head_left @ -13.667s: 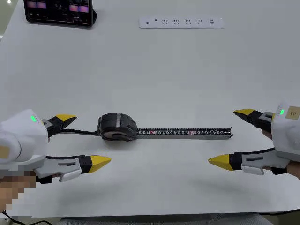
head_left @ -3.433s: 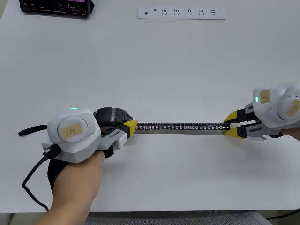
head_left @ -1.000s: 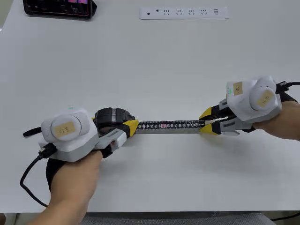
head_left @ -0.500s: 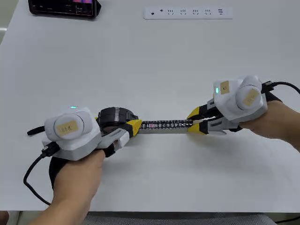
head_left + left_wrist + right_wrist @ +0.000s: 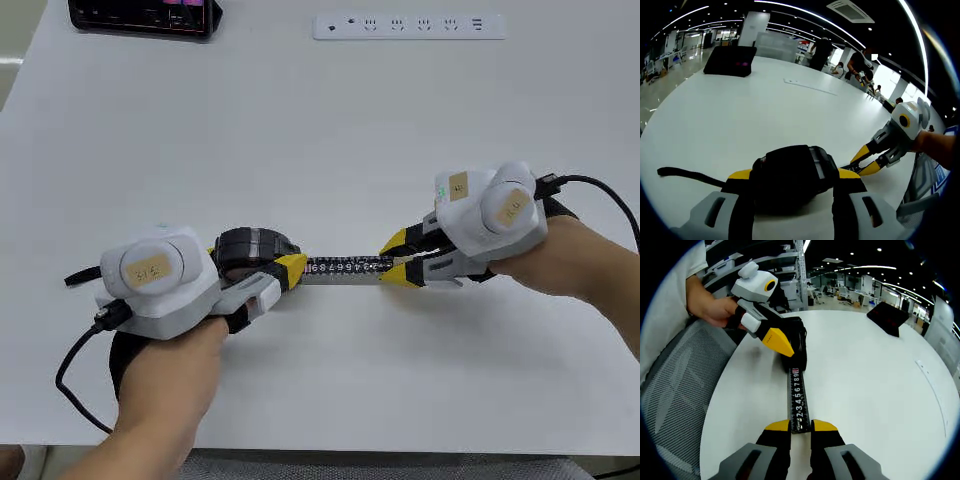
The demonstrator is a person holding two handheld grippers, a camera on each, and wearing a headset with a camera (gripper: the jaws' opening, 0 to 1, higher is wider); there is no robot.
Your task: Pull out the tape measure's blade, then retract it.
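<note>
Left gripper (image 5: pixel 255 262): its jaws are closed on the tape measure case (image 5: pixel 250 250), one yellow tip on each side. The left gripper view shows the case seated deep between them, pinned against the table (image 5: pixel 300 130).

Right gripper (image 5: pixel 393 260): nearly closed, pinching the free end of the blade (image 5: pixel 345 266). The right gripper view shows that end lying between the two yellow tips.

Tape measure: the case sits inside the left gripper's grasp. The blade runs straight from the case mouth to the right gripper's tips, flat and close over the table.

Strap (image 5: pixel 685 175): lies loose on the table, trailing behind the left gripper.

What has changed: a few seconds ago the right gripper stood well away from the case, with a long run of blade between them. Over the last second it has closed in steadily, and only a short stretch of printed scale is now exposed. The left gripper and the case have barely moved.

Meaning for the task: the pull-out looks done and the retraction is well under way, the right gripper walking the blade home rather than letting it snap back.

Left to do: feed in the last short stretch, then let go of the blade end near the case mouth.

Risk: letting go early may make the blade whip in.
</note>
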